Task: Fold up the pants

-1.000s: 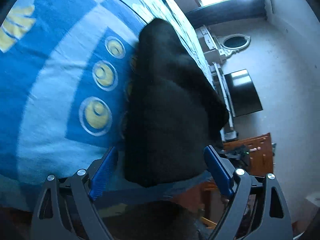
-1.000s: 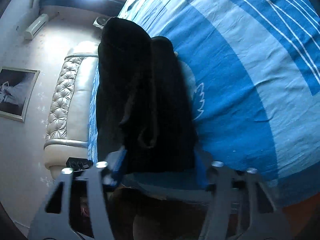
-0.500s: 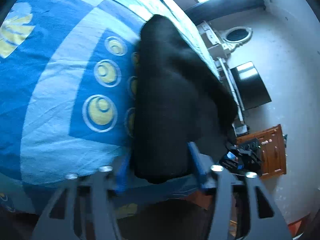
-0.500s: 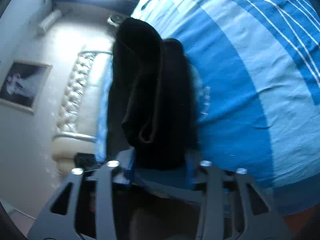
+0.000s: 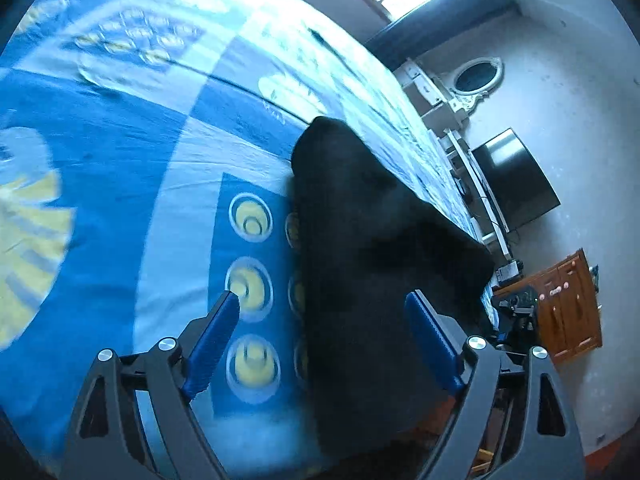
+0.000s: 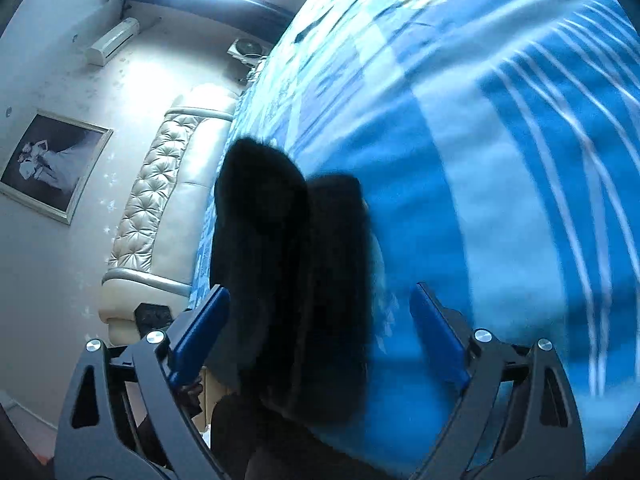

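The black pants (image 5: pixel 360 260) lie folded in a long, narrow bundle on the blue patterned bedspread (image 5: pixel 120 160), close to the bed's edge. My left gripper (image 5: pixel 322 300) hovers over their near end with its jaws opening wide. One blue pad is above the bedspread and the other above the cloth, and neither presses on it. In the right wrist view the pants (image 6: pixel 288 260) show two stacked layers. My right gripper (image 6: pixel 320 292) straddles them with its jaws opening, and the pads stand clear of the cloth on both sides.
A tufted headboard (image 6: pixel 168 200), a framed picture (image 6: pixel 52 164) and a wall air conditioner (image 6: pixel 114 40) stand beyond the bed. On the other side are a dark screen (image 5: pixel 512 184), an oval mirror (image 5: pixel 478 74) and a wooden cabinet (image 5: pixel 568 304). The bedspread (image 6: pixel 460 160) stretches wide past the pants.
Both grippers have drawn back from the pants' near edge, and the pants look smaller. The right jaws went from narrow around the cloth to wide. The left jaws narrowed, then spread again.
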`<state>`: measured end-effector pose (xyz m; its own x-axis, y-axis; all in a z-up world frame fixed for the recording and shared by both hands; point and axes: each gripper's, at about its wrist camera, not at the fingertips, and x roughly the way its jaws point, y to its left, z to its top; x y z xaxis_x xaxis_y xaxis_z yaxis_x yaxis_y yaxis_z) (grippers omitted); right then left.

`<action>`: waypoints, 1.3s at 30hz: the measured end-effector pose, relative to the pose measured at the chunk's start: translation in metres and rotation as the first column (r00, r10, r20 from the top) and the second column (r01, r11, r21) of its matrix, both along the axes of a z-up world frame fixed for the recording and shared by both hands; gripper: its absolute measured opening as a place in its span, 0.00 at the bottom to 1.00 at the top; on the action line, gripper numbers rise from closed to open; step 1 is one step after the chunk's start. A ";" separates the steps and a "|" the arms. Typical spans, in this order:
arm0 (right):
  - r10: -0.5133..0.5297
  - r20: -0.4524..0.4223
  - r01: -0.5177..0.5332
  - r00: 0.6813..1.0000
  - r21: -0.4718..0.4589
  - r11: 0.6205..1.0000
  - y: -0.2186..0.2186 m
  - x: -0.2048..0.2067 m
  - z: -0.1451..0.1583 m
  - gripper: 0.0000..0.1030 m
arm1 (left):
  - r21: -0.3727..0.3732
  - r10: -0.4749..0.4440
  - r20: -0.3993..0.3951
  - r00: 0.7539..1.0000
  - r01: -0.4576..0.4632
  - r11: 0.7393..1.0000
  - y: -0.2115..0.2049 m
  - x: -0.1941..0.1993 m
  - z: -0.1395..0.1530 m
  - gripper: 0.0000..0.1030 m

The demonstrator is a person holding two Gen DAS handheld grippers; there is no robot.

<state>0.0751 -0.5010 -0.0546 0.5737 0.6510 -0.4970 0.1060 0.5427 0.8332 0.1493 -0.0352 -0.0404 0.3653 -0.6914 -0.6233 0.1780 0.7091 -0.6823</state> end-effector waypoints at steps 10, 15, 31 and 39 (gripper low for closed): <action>0.046 0.009 -0.047 0.999 0.076 0.996 0.002 0.076 -0.010 0.90 | -0.081 -0.057 -0.035 0.998 0.054 0.995 -0.032 0.085 -0.016 0.81; 0.046 0.019 -0.048 0.999 0.127 0.991 -0.008 0.077 -0.017 0.81 | -0.050 -0.100 -0.040 0.994 0.098 0.994 -0.046 0.101 -0.019 0.83; -0.010 -0.007 0.011 1.000 0.053 0.999 -0.003 0.064 -0.023 0.29 | 0.048 -0.111 0.008 0.994 0.111 0.993 -0.053 0.098 -0.021 0.35; -0.001 0.037 0.000 0.999 0.027 1.000 0.017 0.078 -0.003 0.26 | 0.033 -0.085 0.044 0.995 0.083 0.996 -0.044 0.096 -0.005 0.27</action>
<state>0.1526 -0.4840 -0.0576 0.5920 0.6633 -0.4578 0.0754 0.5200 0.8508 0.2454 -0.0789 -0.0450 0.3352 -0.7014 -0.6291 0.2681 0.7111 -0.6500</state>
